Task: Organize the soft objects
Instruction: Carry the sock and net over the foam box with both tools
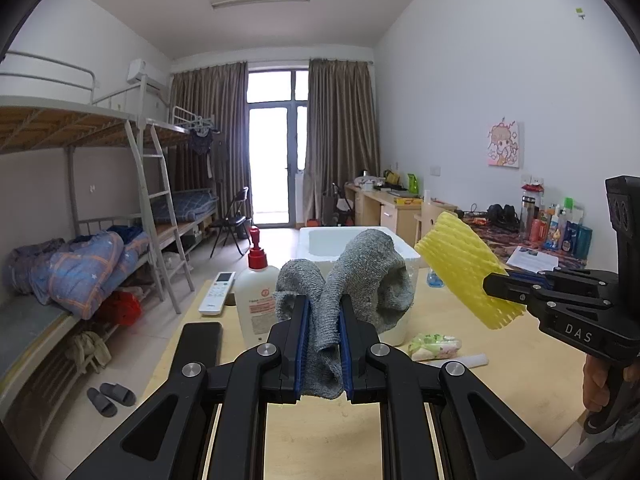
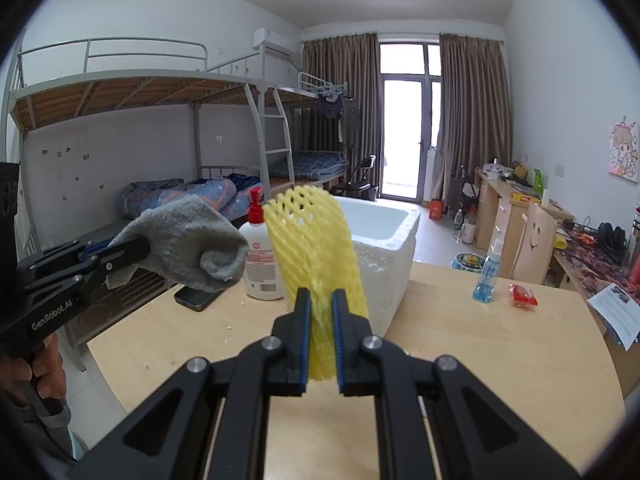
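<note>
While both hands hang above the pale wooden surface (image 2: 460,320), I read my left tool (image 1: 323,344) as clamped on a grey sock (image 1: 352,276), its blue pads pinching the knit near one end while the rest flops up and forward. My right tool (image 2: 321,344) is clamped on a yellow foam net sleeve (image 2: 316,248), which stands up from the pads. From the left wrist view the sleeve sits at about three o'clock of the sock, apart from it, with clear air between. A white foam box (image 2: 384,240) lies dead ahead at twelve o'clock, open on top, its near wall just behind both held things; the sock overlaps its front rim in the left wrist view, though I cannot tell if they touch. At eleven o'clock of the box stands a white pump bottle (image 1: 256,296), with a remote (image 1: 216,288) and a dark phone (image 2: 196,296) near the surface's left edge. At two o'clock, a blue spray bottle (image 2: 486,276) and a red packet (image 2: 522,294) sit well apart from the box. Bare surface spreads beneath both tools.
</note>
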The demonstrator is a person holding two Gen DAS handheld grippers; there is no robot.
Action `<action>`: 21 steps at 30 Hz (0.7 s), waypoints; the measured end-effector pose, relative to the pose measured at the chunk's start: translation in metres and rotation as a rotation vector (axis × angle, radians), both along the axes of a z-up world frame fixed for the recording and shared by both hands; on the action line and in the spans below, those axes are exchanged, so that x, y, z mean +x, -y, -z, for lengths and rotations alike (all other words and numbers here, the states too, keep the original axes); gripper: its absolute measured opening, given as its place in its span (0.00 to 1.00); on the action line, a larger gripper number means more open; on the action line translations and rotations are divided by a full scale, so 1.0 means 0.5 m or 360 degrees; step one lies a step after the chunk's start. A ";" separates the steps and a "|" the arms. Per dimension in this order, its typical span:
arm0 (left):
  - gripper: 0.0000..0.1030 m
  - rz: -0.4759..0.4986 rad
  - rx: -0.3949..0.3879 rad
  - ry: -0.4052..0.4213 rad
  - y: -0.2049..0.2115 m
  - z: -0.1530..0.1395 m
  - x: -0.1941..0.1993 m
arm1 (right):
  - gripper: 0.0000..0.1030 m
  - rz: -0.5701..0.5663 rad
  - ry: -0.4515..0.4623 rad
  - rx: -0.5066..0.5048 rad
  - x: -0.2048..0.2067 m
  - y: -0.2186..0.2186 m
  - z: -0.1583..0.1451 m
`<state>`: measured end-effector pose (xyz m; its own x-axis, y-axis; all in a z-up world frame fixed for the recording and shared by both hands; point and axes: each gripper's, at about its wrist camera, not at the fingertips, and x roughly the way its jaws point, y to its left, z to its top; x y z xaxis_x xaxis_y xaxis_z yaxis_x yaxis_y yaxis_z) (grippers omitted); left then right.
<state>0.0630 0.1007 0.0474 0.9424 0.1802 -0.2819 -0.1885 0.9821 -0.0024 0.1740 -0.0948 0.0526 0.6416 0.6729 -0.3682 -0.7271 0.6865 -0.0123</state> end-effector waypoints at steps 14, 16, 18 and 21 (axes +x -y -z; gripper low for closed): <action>0.14 0.0063 0.0027 -0.0040 -0.023 -0.002 0.060 | 0.13 0.0054 -0.0006 -0.0031 0.028 -0.029 -0.014; 0.14 0.0071 0.0031 -0.0032 -0.028 -0.007 0.067 | 0.13 0.0061 -0.0003 -0.0030 0.038 -0.032 -0.023; 0.14 0.0073 0.0032 -0.0029 -0.028 -0.012 0.077 | 0.13 0.0078 0.0006 -0.0037 0.050 -0.039 -0.032; 0.14 0.0076 0.0034 -0.0027 -0.032 -0.019 0.093 | 0.13 0.0073 -0.0017 -0.0029 0.064 -0.047 -0.041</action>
